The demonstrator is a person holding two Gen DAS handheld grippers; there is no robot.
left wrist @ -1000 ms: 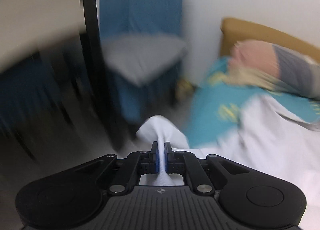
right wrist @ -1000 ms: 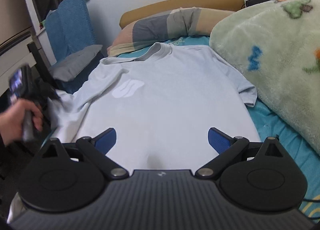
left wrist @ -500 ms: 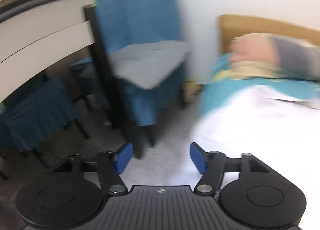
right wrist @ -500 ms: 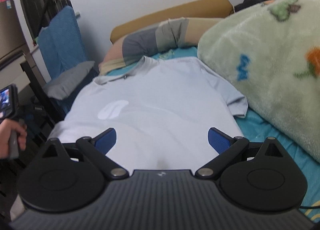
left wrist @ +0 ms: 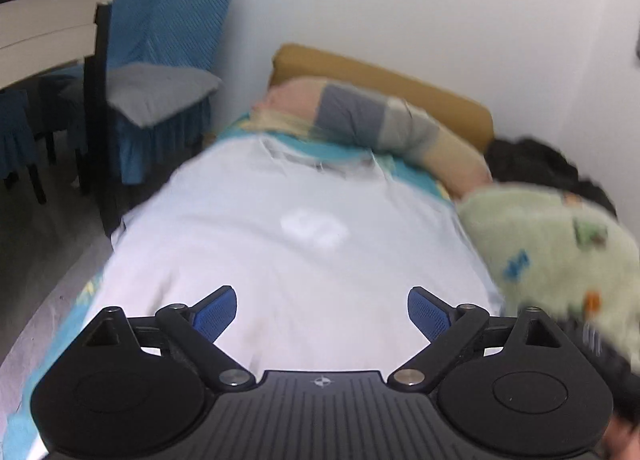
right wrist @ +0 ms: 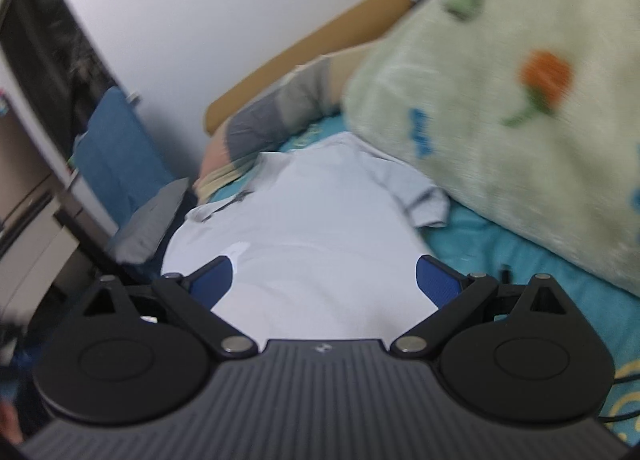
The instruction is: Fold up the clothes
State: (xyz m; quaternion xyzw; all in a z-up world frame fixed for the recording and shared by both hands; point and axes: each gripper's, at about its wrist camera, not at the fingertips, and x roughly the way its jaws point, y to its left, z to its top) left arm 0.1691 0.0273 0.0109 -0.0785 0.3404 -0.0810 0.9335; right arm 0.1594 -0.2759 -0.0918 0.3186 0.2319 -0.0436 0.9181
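A pale blue T-shirt [left wrist: 288, 244] with a white chest logo [left wrist: 314, 227] lies spread flat on the bed, collar toward the pillows. It also shows in the right wrist view [right wrist: 304, 236], with its right sleeve [right wrist: 424, 195] crumpled beside the blanket. My left gripper [left wrist: 322, 312] is open and empty above the shirt's lower part. My right gripper [right wrist: 324, 280] is open and empty, also over the shirt's lower part. Both views are blurred by motion.
A fluffy green blanket [right wrist: 520, 99] is heaped along the bed's right side [left wrist: 552, 252]. Striped pillows [left wrist: 380, 127] and a tan headboard [left wrist: 400, 79] lie at the far end. A blue-covered chair with a grey cushion [left wrist: 156, 91] stands left of the bed. The sheet is teal [right wrist: 520, 260].
My left gripper let go of the white cloth, opened, and swung from the chair side to over the shirt. My right gripper stayed open and tilted left, closer to the shirt.
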